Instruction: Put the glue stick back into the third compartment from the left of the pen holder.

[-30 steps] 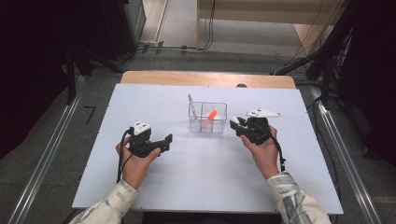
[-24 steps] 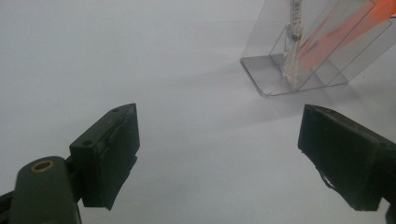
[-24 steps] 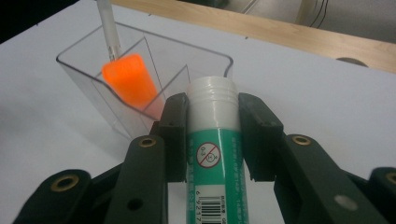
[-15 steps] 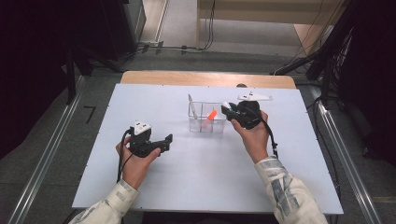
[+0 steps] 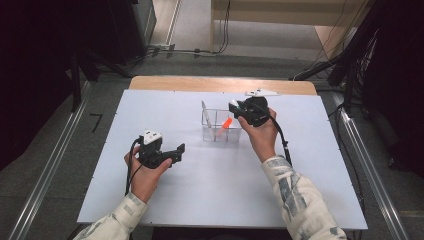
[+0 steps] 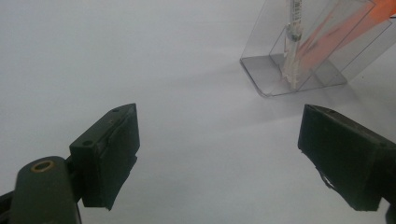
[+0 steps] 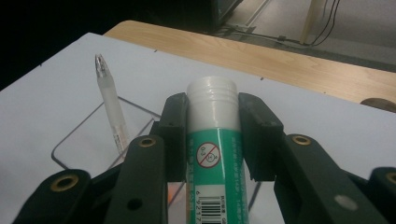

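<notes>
Grey floor and dark racks ring a wooden table (image 5: 220, 84) topped with a white board (image 5: 220, 195); cables run along the floor at twelve o'clock.

Starting at the left, I have the left gripper (image 5: 176, 152) at about eight o'clock on the board, lying low and pointing toward three o'clock. Its jaws stand wide apart with nothing between them; in the left gripper view (image 6: 219, 154) I see bare white board between the two black pads, and the clear box (image 6: 299, 70) off at one o'clock, well apart from the jaws.

Moving toward the middle, that clear box (image 5: 220, 125) sits just past the board's centre, toward twelve o'clock. A white pen (image 5: 204, 113) leans upright in its left end, and an orange pen (image 5: 226, 123) slants across the inside.

At the right, my right gripper (image 5: 235, 107) hovers over the box's right end, at about one o'clock from the board's centre. It is clenched on a glue stick (image 7: 214, 140): in the right gripper view both pads press the sides of the green-and-white tube, whose ribbed white end sticks out beyond the jaws. Beyond the tube, at ten o'clock in that view, I see the white pen (image 7: 109, 100) standing in the box (image 7: 84, 135), near the glue stick but not touching it. The glue stick is held over the box's rim; I cannot tell whether it touches the box.
</notes>
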Available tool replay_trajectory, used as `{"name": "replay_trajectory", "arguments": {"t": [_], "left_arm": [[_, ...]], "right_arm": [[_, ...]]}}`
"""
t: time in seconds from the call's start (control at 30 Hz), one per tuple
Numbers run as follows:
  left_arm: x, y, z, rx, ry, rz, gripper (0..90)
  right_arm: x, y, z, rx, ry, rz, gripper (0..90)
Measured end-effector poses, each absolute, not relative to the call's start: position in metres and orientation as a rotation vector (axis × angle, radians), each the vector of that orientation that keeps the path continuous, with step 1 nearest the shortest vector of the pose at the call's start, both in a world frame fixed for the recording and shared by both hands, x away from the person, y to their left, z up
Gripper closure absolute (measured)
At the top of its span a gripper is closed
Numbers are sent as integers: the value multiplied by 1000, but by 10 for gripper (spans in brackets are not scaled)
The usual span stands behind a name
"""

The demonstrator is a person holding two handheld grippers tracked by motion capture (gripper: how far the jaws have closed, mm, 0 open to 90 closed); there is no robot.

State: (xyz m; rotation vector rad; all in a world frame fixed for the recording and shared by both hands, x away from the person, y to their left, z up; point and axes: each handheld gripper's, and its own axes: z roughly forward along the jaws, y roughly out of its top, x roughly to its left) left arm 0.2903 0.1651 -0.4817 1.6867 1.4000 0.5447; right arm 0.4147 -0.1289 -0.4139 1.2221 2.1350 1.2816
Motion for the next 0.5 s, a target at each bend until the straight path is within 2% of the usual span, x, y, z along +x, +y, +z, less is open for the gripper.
{"name": "replay_trajectory", "arguments": {"t": [0.5], "left_arm": [[290,166,-482,1685,1398,542,134]], "right_arm": [[432,-118,-414,1268,2119,1314,629]]}}
